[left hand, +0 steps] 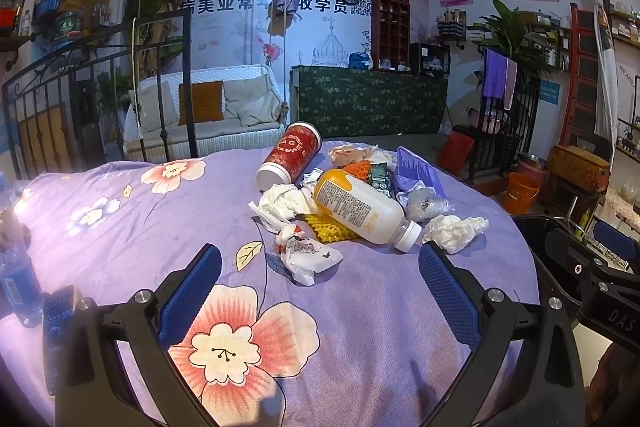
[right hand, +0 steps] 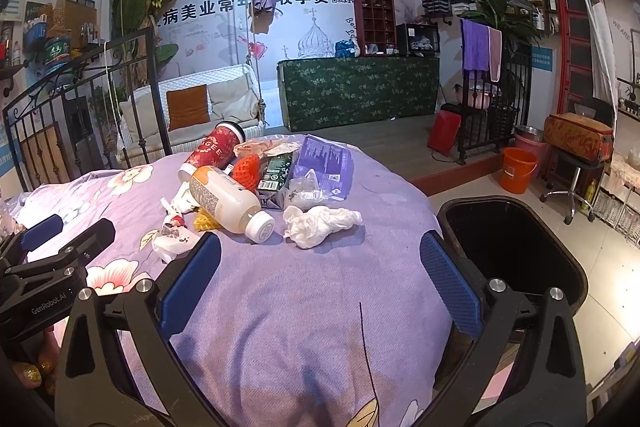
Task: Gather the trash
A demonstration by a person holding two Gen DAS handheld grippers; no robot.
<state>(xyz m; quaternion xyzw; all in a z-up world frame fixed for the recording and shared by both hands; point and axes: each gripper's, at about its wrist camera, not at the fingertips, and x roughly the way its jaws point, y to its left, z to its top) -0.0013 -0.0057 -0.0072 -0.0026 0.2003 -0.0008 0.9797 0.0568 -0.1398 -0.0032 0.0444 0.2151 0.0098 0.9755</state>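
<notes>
Trash heap on far side of purple floral cloth (left hand: 360, 307): red cup (left hand: 290, 157), juice bottle (left hand: 360, 205), crumpled tissue (right hand: 320, 221). Black bin (right hand: 516, 247) right of table. Left gripper (left hand: 320, 291) and right gripper (right hand: 320, 283) both near, jaws wide, empty. Risk: bottle lies on side, may roll if nudged; tissue may slip from loose pinch.

A purple floral bedspread (left hand: 132, 211) covers the surface, with a blue bottle (left hand: 18, 279) at its left edge. Beyond the far edge stand a black iron railing (right hand: 80, 99), a white wicker swing seat (left hand: 208, 111), a green floral counter (right hand: 360, 91) and an orange bucket (right hand: 519, 169).
</notes>
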